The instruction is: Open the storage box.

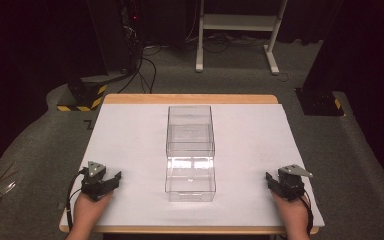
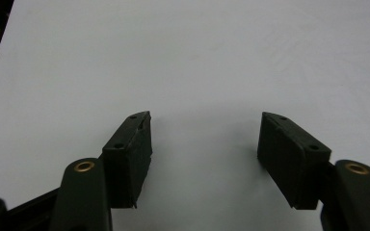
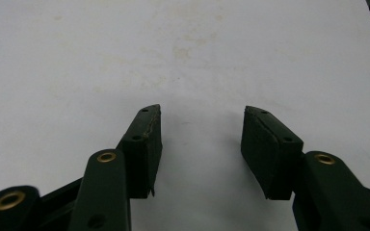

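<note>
Both tools (image 1: 111,178) (image 1: 274,181) rest open, well apart from the clear boxes (image 1: 190,152) between them.

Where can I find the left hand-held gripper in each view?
High view: the left hand-held gripper is at the bottom left, over the white sheet.
Left gripper view: the same hand-held gripper rises from the bottom edge, jaws apart.
Right gripper view: the jaws here belong to the right hand-held gripper.
Shared landmark: the white sheet.

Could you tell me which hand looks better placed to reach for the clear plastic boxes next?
Left, though only slightly. The left gripper looks a little closer to the clear boxes than the right gripper does. Both have open, empty jaws pointing inward over the white mat.
</note>
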A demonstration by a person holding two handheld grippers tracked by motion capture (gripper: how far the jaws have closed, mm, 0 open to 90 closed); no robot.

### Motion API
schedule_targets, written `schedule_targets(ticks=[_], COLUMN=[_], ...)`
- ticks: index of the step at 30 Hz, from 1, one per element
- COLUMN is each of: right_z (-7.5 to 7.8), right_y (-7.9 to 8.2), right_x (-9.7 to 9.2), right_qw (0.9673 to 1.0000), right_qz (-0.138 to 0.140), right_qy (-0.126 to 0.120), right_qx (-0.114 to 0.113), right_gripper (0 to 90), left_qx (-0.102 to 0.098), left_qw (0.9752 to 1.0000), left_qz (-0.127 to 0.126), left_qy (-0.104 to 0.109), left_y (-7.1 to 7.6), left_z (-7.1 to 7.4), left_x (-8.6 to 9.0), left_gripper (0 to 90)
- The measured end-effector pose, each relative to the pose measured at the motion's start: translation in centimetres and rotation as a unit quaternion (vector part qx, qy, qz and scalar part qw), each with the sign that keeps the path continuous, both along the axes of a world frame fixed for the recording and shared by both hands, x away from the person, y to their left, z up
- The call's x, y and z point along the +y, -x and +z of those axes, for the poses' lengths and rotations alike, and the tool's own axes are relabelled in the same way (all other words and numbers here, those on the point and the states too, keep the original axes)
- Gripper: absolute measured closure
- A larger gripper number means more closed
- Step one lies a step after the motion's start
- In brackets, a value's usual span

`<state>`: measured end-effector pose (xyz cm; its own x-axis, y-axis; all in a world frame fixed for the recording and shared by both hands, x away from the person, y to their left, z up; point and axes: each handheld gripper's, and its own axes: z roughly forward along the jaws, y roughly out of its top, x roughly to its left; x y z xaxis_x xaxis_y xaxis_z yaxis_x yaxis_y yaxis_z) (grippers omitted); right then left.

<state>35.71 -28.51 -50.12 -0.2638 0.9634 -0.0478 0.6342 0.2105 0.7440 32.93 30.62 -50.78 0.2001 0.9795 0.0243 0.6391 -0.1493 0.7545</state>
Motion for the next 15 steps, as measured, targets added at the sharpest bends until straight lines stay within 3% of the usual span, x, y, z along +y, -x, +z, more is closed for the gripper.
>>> schedule_targets(ticks=[15], right_z=[0.0], right_y=[-0.02], right_x=[-0.01], right_qw=[1.0], right_qz=[-0.002], right_qy=[-0.004], right_qx=[0.003], right_gripper=[49.4], left_qx=[-0.001], left_qw=[1.0], left_qz=[0.0], left_qy=[0.002], left_y=[0.01], left_z=[-0.01], left_x=[-0.01], left_gripper=[36.7])
